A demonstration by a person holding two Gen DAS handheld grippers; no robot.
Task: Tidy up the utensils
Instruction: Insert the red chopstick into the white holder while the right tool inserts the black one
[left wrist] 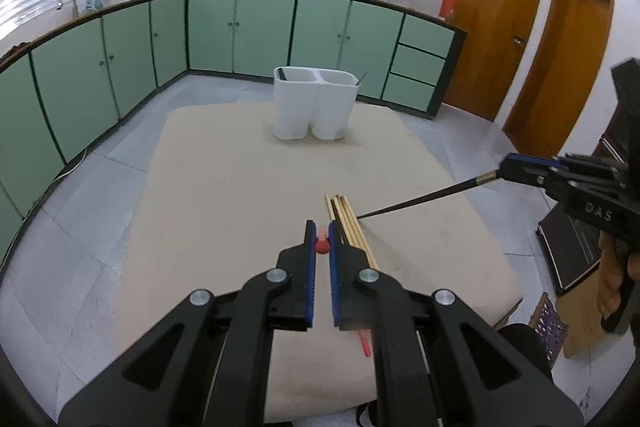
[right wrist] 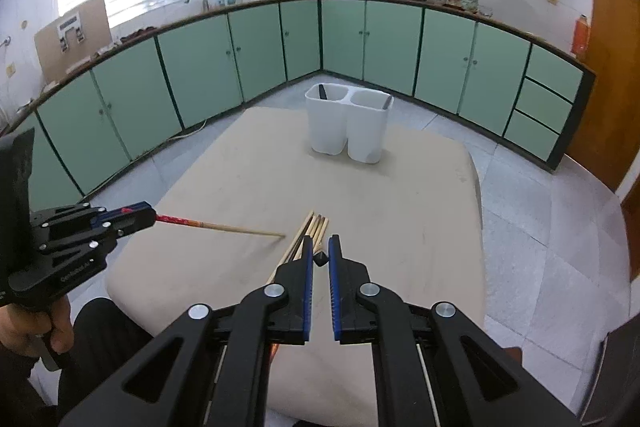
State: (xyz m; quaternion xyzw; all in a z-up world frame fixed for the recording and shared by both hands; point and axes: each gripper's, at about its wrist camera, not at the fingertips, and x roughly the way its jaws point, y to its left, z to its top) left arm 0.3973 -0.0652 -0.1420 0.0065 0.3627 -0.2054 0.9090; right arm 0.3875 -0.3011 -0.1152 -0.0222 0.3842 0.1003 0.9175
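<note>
Both jaws pressed together, each pinching 1 chopstick by its thick end: left gripper (left wrist: pixel 321 231) on the red-ended wooden chopstick (right wrist: pixel 224 226), right gripper (right wrist: pixel 320 247) on the black chopstick (left wrist: pixel 416 201). Both sticks raised, tips slanting down toward the remaining bundle of wooden chopsticks (left wrist: pixel 348 223), left lying on the beige table (left wrist: pixel 224 187). White 2-compartment holder (left wrist: pixel 314 103) standing at far side, well apart, something dark already inside. Step in hand, probably: carrying after pick-up. Next: bring each stick above a compartment, tip down, then release.
</note>
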